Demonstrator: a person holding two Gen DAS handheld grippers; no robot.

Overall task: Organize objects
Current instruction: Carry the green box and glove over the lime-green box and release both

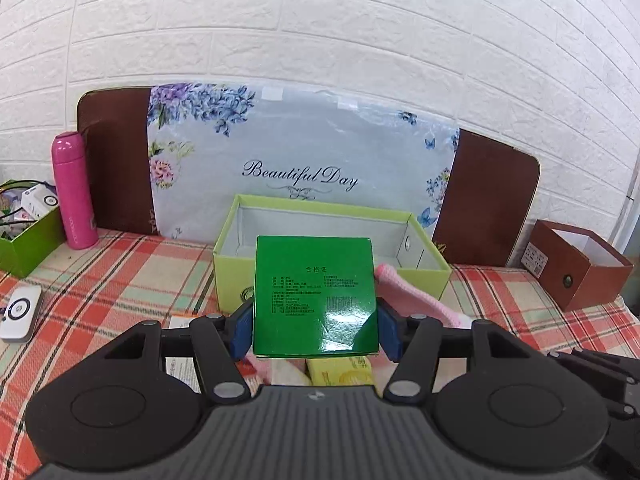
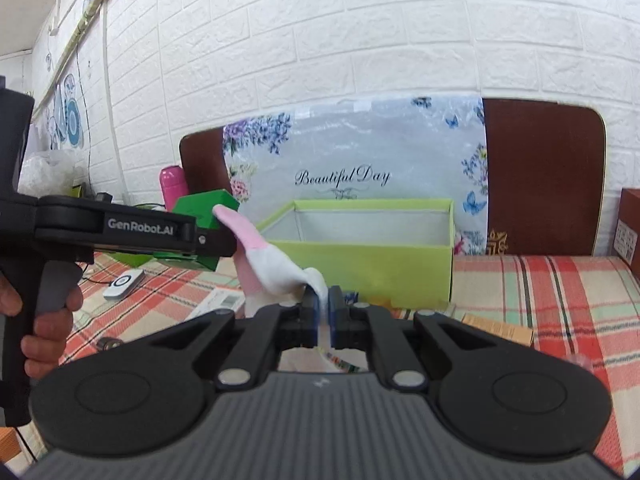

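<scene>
One green box, one sock, one lime bin, one pink bottle, one brown box, one white device.

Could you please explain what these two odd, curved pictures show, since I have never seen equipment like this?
There is no robot here: a person holds a two-finger gripper in each hand, and a wide-angle camera on each looks forward along its fingers. In the left camera's picture, the left gripper clamps a green box. In the right camera's picture, the right gripper pinches a pink and white sock, and a hand holding the left gripper shows at the side. Ahead, on a plaid cloth, stands an open lime-green box. A pink bottle and a brown box stand further off.
</scene>
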